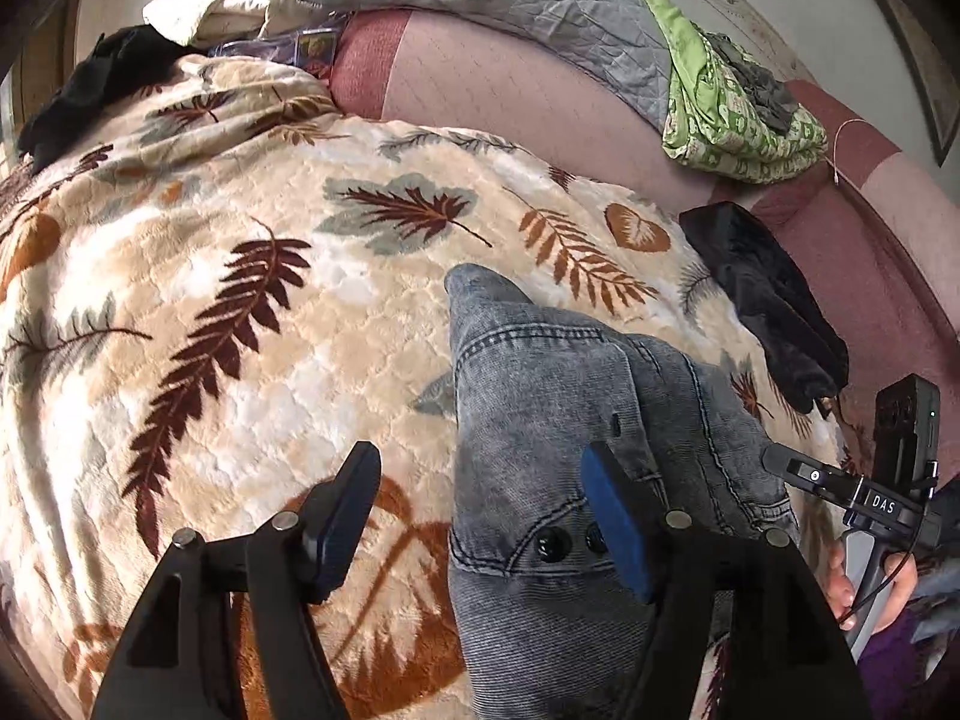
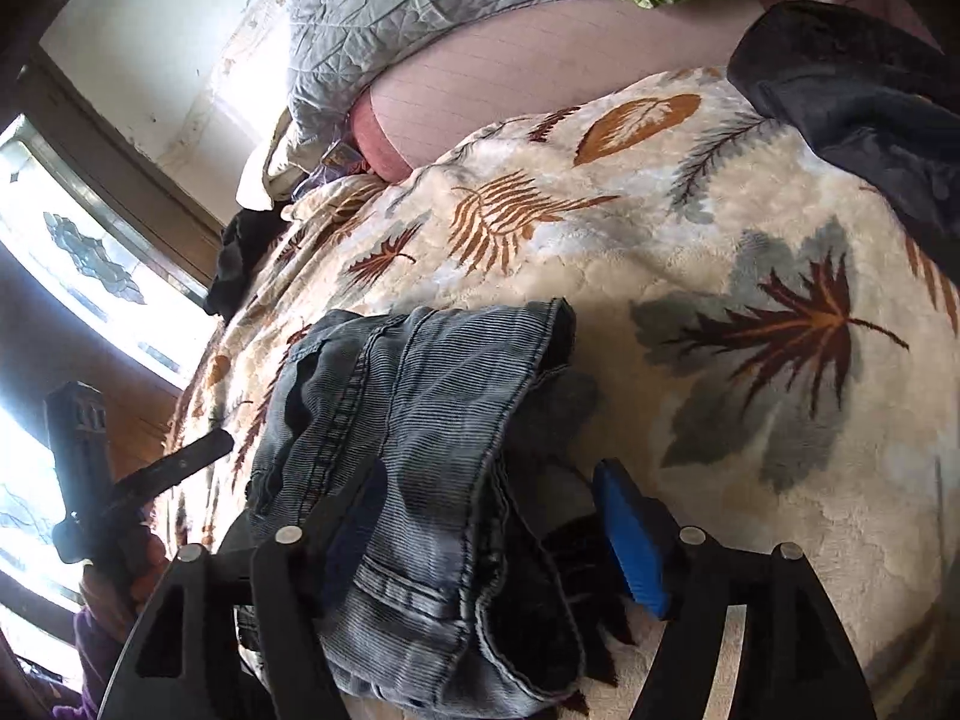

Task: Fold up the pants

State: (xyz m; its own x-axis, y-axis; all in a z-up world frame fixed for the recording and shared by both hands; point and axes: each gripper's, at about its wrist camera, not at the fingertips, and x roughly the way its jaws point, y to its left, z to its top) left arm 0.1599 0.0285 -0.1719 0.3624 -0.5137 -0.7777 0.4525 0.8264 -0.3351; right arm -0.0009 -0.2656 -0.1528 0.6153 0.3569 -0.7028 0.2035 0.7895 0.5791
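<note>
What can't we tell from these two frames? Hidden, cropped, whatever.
- Jeans, left wrist view: lower part cut off by the bottom edge and covered by the left gripper.
- Jeans, right wrist view: the layers under the top fold are hidden by the right gripper and the denim itself.
- Dark garment, right wrist view: cropped by the right edge; type unclear.
- Black cloth, left wrist view: small, distorted at the rim.

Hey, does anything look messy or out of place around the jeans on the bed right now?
The jeans lie bunched on the leaf-print blanket, edges uneven. Both grippers hang open over them. A dark garment and a green cloth lie loose nearby. No damage shows.
</note>
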